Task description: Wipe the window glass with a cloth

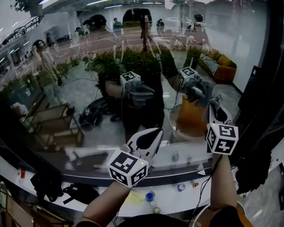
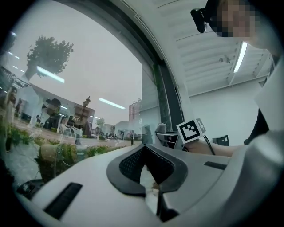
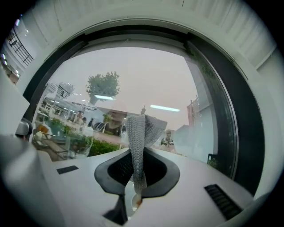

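Up at the window glass [image 1: 87, 76], right gripper [image 1: 213, 105] clamps the cloth [image 3: 141, 133]; left gripper [image 1: 153, 132], held lower, closed.

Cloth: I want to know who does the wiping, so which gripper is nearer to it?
Right. The right gripper has its jaws shut on the cloth; the left gripper sits apart to its left, jaws shut and empty.

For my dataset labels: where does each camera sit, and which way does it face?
Head view: on the person's head, facing the window glass; forearms, left gripper and right gripper show.
Left gripper view: on that gripper, along its shut jaws beside the glass; a forearm shows.
Right gripper view: on that gripper, facing the glass; jaws pinch the cloth.
Shared: head and left gripper views show the right gripper's marker cube.
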